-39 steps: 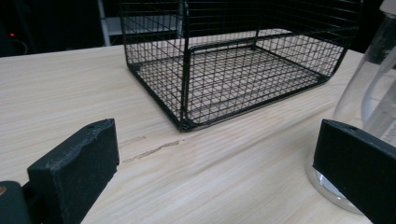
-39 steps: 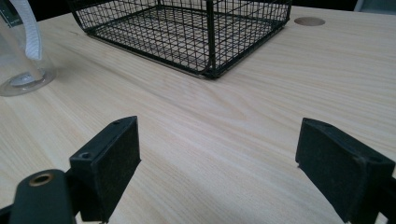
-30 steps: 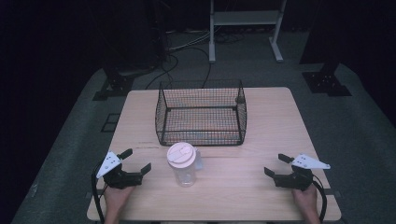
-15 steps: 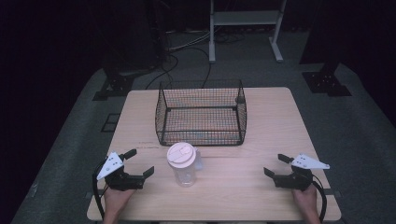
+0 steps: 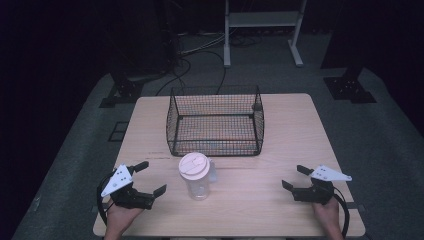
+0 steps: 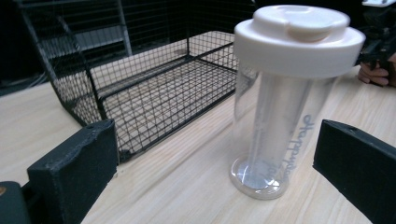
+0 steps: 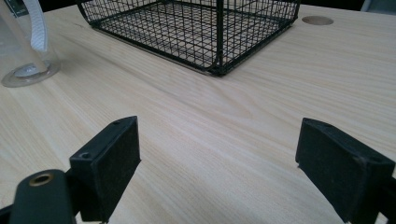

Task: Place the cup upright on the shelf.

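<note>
A clear plastic tumbler (image 5: pixel 196 176) with a white lid (image 6: pixel 299 37) stands upright on the wooden table (image 5: pixel 260 200), just in front of a black wire basket (image 5: pixel 215 120). My left gripper (image 5: pixel 151 177) rests open at the table's front left. Its jaws point at the tumbler (image 6: pixel 280 116) from a short way off, without touching it. My right gripper (image 5: pixel 294 176) is open at the front right over bare wood, well clear of the tumbler. In the right gripper view the jaws of that gripper (image 7: pixel 219 158) stand wide apart, with the tumbler's base (image 7: pixel 28 70) far off to the left.
The wire basket (image 7: pixel 196 28) has nothing in it and stands at the table's middle back. A round hole (image 7: pixel 317 20) is cut in the tabletop beyond the basket. The person's other hand (image 6: pixel 373 74) shows behind the tumbler. Dark floor, cables and stands surround the table.
My left gripper has crept slightly to the right, toward the tumbler. The right gripper, tumbler and basket have stayed put.
</note>
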